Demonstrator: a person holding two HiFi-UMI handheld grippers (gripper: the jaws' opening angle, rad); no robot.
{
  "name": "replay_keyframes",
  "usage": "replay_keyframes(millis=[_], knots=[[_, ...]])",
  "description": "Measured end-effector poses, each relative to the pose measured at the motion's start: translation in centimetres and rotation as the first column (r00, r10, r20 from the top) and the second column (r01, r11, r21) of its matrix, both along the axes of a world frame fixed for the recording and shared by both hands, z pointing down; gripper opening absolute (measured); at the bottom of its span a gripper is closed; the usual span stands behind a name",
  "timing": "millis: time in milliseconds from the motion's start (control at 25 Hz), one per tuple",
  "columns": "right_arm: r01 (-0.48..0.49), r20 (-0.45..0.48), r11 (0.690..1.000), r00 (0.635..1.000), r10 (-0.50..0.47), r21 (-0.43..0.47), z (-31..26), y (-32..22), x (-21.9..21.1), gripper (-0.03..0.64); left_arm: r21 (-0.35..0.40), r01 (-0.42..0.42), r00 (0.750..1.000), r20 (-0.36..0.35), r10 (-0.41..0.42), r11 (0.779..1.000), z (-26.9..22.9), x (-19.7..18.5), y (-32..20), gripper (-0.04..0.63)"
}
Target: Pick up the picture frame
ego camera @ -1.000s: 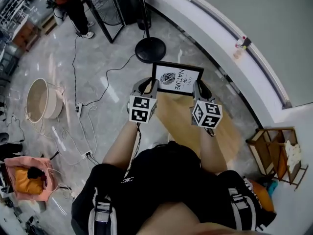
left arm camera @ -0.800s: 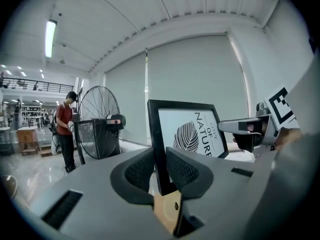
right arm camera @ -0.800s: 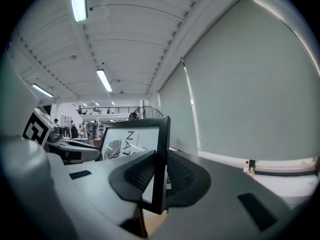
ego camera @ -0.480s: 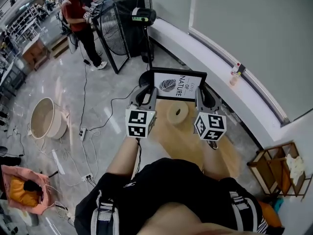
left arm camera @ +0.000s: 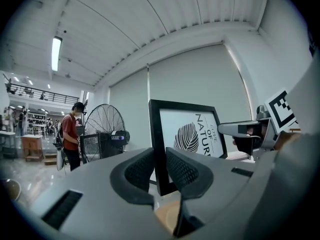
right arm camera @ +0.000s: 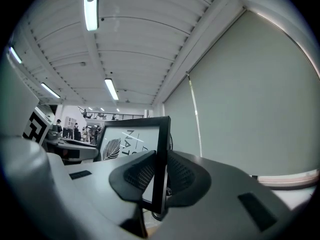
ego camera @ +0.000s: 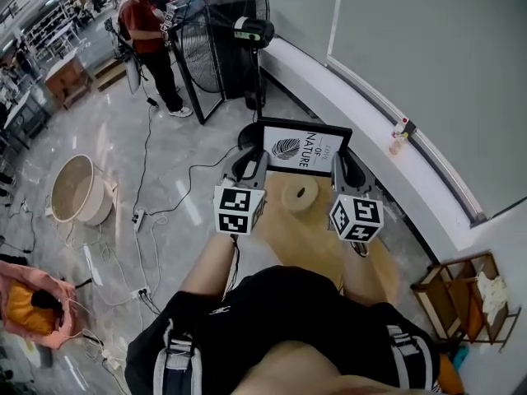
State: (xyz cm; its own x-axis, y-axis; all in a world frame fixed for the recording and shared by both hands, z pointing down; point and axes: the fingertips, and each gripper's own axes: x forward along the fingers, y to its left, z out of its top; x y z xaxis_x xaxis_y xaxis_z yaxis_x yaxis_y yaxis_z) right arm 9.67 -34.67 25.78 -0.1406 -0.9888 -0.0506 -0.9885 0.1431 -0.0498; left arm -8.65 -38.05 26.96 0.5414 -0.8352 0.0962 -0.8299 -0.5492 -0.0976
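A black picture frame (ego camera: 300, 148) with a leaf print and lettering hangs upright in the air above the wooden table (ego camera: 329, 237). My left gripper (ego camera: 252, 161) is shut on its left edge, and my right gripper (ego camera: 339, 164) is shut on its right edge. In the left gripper view the frame's (left arm camera: 187, 134) black left border sits pinched between the ribbed pads of the left gripper (left arm camera: 160, 171). In the right gripper view the frame's (right arm camera: 132, 139) right border stands clamped in the right gripper (right arm camera: 160, 176). Both grippers point roughly level.
A cream ring-shaped roll (ego camera: 300, 196) lies on the table under the frame. A standing fan (ego camera: 224, 15) and a person (ego camera: 148, 35) are beyond, with a round basket (ego camera: 78, 189) and cables on the floor to the left, a wall ledge (ego camera: 395, 130) to the right, and a wooden rack (ego camera: 457, 290) at the lower right.
Both grippers have risen together with the frame, lifting it away from the table. The roll beneath it has come into view.
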Motion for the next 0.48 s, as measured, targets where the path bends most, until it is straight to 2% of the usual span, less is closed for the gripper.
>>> replay_keyframes(millis=[480], knots=[[0.027, 0.028, 0.999, 0.999, -0.026, -0.024, 0.1, 2.5, -1.0, 0.084, -0.015, 0.015, 1.0, 0.004, -0.015, 1.0, -0.2, -1.1, 2.8, 0.091]])
